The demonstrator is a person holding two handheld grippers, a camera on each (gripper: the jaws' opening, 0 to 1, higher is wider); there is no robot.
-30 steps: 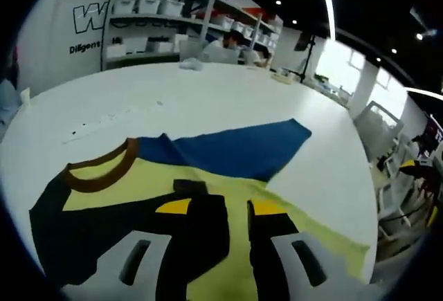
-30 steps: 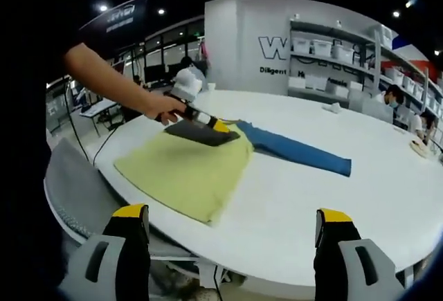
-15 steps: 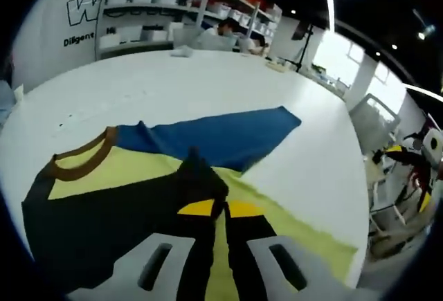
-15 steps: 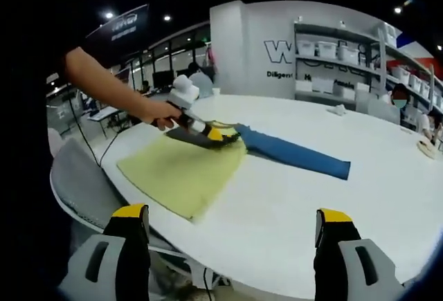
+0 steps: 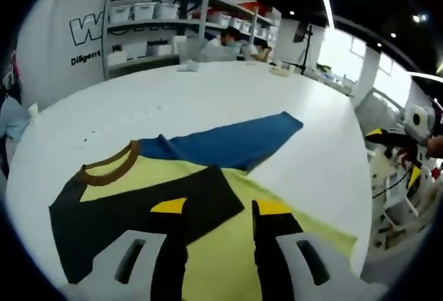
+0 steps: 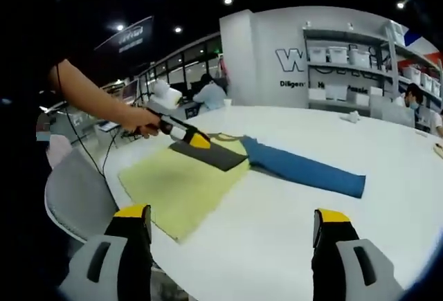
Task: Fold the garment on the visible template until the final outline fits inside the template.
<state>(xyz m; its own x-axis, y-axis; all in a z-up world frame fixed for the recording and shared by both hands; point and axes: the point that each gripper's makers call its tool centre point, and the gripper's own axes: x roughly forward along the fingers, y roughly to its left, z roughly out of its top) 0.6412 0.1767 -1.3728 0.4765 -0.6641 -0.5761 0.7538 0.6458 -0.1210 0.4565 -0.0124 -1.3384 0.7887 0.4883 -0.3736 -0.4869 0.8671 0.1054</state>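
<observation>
Garment (image 6: 187, 176), yellow with a black sleeve and blue sleeve (image 6: 304, 171), lies flat on the white counter (image 6: 387, 169). Left tool (image 5: 214, 207) hovers over the black sleeve (image 5: 138, 211), jaws parted, gripping nothing. Right tool (image 6: 228, 218) stands wide open, well apart from it.
</observation>
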